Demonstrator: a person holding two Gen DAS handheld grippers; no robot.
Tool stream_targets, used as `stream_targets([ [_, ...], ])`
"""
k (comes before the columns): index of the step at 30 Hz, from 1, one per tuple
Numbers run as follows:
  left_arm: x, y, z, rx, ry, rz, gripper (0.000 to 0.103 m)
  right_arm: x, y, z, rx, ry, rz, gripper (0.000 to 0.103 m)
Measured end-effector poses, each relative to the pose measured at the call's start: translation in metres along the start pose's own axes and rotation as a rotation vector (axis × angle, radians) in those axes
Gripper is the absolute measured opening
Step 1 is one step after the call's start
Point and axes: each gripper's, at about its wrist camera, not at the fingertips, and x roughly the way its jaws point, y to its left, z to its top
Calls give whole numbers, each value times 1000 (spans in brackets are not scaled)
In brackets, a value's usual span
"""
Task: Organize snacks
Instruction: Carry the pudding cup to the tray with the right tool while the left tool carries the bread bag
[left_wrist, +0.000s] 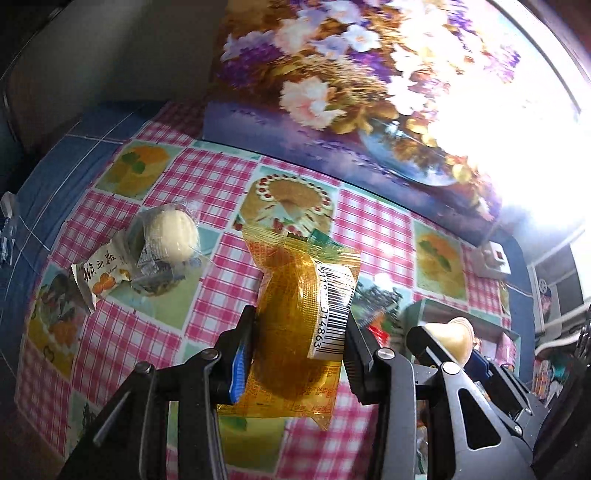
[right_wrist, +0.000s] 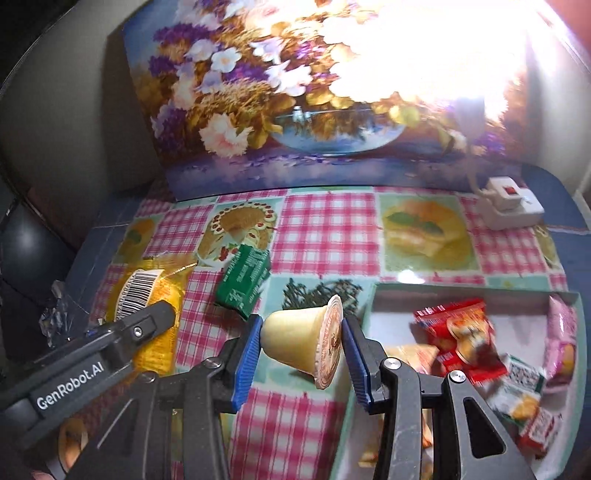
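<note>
Snacks both aloft over the checked bench (right_wrist: 325, 229): amber transparent packet with barcode label (left_wrist: 299, 325) clamped in left claw (left_wrist: 301, 354); cream plastic jelly cup (right_wrist: 303, 343) clamped sideways in right claw (right_wrist: 301, 354), beside the shallow box of wrapped snacks (right_wrist: 480, 291).

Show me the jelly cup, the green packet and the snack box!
jelly cup (right_wrist: 295, 341), right wrist view, its pale side wall.
green packet (right_wrist: 243, 282), right wrist view, middle of its face.
snack box (right_wrist: 373, 306), right wrist view, its left wall.
</note>
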Motion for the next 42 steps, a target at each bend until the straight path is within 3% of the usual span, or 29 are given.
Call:
stream_targets([
  [14, -34, -48, -38, 107, -39, -46, 45, -45, -52, -41, 134, -10, -65, 47],
  [31, -37, -126, -98, 332, 5, -94, 45, -92, -129, -80, 335, -26, -153, 47],
  [42, -23, -139, -115, 359, 57, -91, 45, -80, -150, -98, 391, 47, -160, 47],
])
